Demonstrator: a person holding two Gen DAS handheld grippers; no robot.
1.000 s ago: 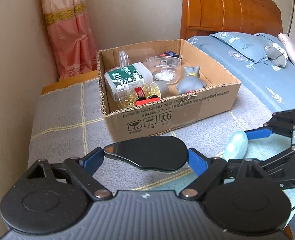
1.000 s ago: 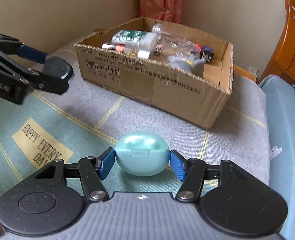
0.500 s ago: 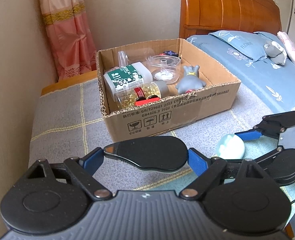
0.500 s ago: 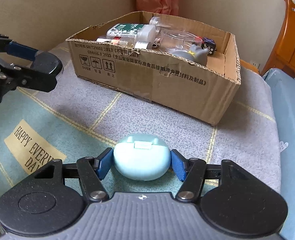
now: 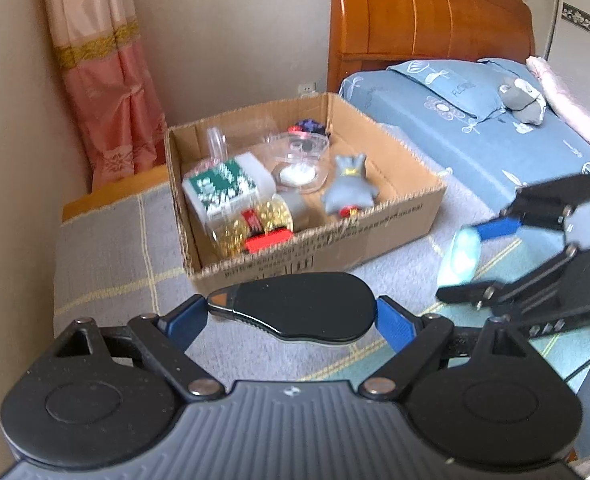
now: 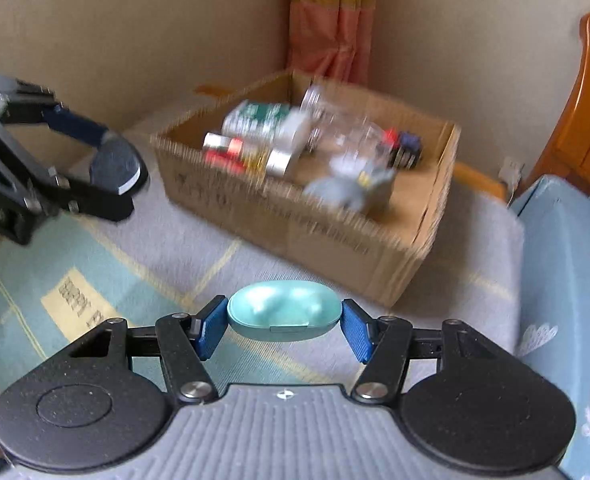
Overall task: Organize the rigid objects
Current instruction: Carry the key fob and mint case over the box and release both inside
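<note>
You're in a bedroom corner: beige walls, pink curtain [image 5: 107, 92], working over a grey-and-teal checked blanket [image 6: 215, 248], w/ a blue-sheeted bed [image 5: 495, 136] off to the right.

Left to right: your left gripper [image 5: 293, 314] is clamped on a flat black teardrop-shaped plastic piece [image 5: 295, 308]; its long axis runs across the fingers, narrow orange-tipped end pointing left.

The open brown cardboard box [image 5: 395, 216] sits on the blanket beyond. Inside: a green-and-white bottle [image 5: 225, 186], a clear jar of yellow capsules [image 5: 255, 220], clear plastic cups [image 5: 301, 160], a grey animal figurine [image 5: 347, 192], a small dark item at the back.

Your right gripper [image 6: 283, 322] is closed on a smooth pale-teal oval case [image 6: 285, 310], long axis across the fingers, seam facing you.

Vs 0.5 s ago: the case has been lifted off the blanket, and both views sit higher, looking down into the box.
</note>
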